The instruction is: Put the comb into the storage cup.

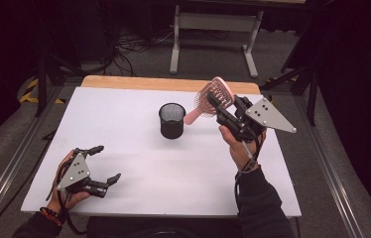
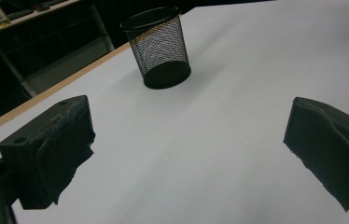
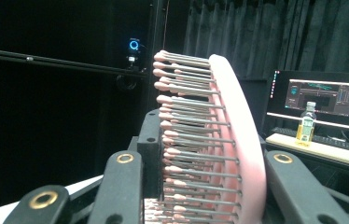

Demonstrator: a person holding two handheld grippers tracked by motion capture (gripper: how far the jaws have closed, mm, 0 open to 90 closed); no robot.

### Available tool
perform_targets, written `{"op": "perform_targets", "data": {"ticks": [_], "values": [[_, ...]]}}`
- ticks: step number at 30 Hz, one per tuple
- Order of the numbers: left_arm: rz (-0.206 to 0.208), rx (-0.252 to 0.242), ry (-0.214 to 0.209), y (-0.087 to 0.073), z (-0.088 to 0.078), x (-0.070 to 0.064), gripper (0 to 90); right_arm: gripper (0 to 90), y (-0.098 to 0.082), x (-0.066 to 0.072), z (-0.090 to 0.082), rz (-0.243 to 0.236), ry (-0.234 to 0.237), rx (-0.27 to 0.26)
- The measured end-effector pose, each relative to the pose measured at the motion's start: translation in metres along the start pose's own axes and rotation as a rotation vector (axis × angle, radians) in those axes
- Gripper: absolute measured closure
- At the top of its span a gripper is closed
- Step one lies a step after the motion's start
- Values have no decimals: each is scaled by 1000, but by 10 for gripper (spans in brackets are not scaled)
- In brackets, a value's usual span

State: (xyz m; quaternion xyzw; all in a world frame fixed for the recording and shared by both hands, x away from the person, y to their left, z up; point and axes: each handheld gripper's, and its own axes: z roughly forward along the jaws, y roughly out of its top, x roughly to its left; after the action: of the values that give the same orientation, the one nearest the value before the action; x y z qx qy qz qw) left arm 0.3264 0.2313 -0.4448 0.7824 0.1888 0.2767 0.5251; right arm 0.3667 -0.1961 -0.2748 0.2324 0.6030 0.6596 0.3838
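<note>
R gripper point(image 1: 218, 106) clamps pink hairbrush point(image 1: 212, 96) by its head, up right of mesh cup point(image 1: 172, 120). L gripper point(image 1: 99, 163) wide open, empty. Tip handle down, centre over cup rim before release.

The hairbrush point(image 1: 212, 97) hangs right of the mesh cup point(image 1: 172, 120) on the table point(image 1: 139, 163).

Left claw point(image 1: 105, 163) gapes low; right claw point(image 1: 212, 99) clamped, raised.
</note>
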Motion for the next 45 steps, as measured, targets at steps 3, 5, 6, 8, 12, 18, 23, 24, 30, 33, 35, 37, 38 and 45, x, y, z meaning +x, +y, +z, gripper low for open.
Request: {"op": "perform_targets", "data": {"ticks": [3, 5, 6, 8, 12, 18, 23, 24, 30, 33, 35, 37, 38, 45], "values": [[-4, 6, 1, -2, -1, 0, 25, 634, 0, -1, 3, 9, 1, -3], [-3, 5, 3, -2, -1, 0, 25, 634, 0, -2, 5, 17, 3, -8], [-4, 5, 4, -2, -1, 1, 26, 634, 0, -3, 6, 19, 4, -10], [-2, 5, 3, -2, -2, 1, 26, 634, 0, -3, 9, 25, 4, -10], [-10, -1, -3, -2, -1, 0, 28, 635, -1, -4, 14, 31, 6, -16], [-8, -3, -3, -2, -2, 1, 28, 634, -1, -5, 20, 46, 9, -21], [-7, -5, 1, -2, -2, 1, 29, 634, -1, -5, 26, 44, 7, -23], [-6, -3, 2, -2, -2, 1, 30, 634, -1, -6, 26, 47, 6, -25], [-12, -8, 2, -3, -2, 1, 29, 635, -2, -9, 31, 55, -1, -28], [-12, -4, 2, -3, -2, 2, 29, 634, -3, -10, 33, 60, -5, -28], [-13, -9, -1, -2, -2, 1, 29, 634, -4, -10, 35, 63, -5, -24], [-13, -9, 2, -2, -2, 1, 29, 634, -4, -11, 36, 64, -7, -23], [-12, -10, -1, -2, -2, 1, 29, 634, -5, -11, 39, 62, -8, -21], [-5, -7, 5, -2, -4, 2, 30, 634, -5, -12, 47, 70, -12, -16]]}}
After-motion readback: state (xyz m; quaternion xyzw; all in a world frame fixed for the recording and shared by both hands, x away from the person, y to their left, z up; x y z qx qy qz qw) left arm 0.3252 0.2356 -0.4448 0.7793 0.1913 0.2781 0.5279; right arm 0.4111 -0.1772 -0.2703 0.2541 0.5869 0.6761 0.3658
